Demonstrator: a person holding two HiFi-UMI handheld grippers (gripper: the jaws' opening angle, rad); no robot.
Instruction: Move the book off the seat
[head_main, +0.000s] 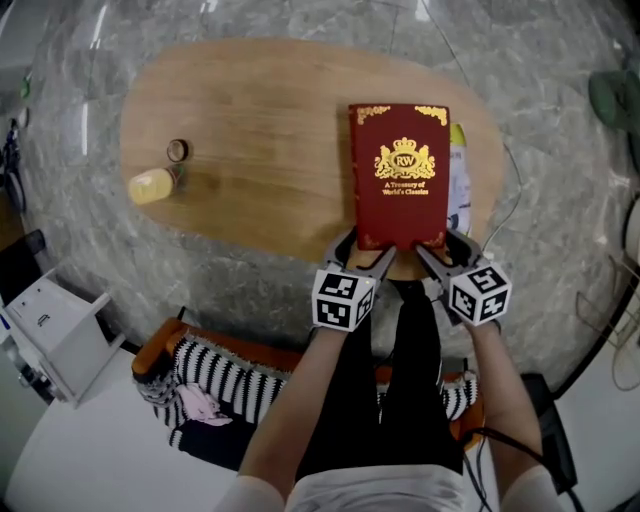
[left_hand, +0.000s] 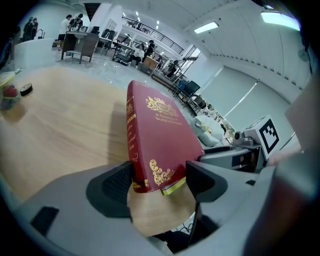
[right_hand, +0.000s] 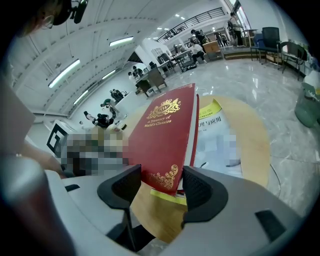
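The left gripper is being held with its jaws drawn in on the near-left corner of a red, gilt-stamped hardback book — one pad is pressing at the spine, the other at the book's near edge. The near-right corner is being pinched in the same way by the right gripper, its jaws narrowed onto the gilt corner ornament, one on each side.

The book is being kept cover-up over the near right part of an oval wooden table, with its near edge overhanging the table's rim; whether it is resting there or being carried just above cannot be told. A printed magazine with a yellow-green top is lying partly beneath the book's right side.

At the table's far left, well apart from the book, a yellow bottle is lying on its side, a small round cap just beside it. Below the table's near edge, an orange seat is being occupied by a black-and-white striped cloth — the book is well clear of it.
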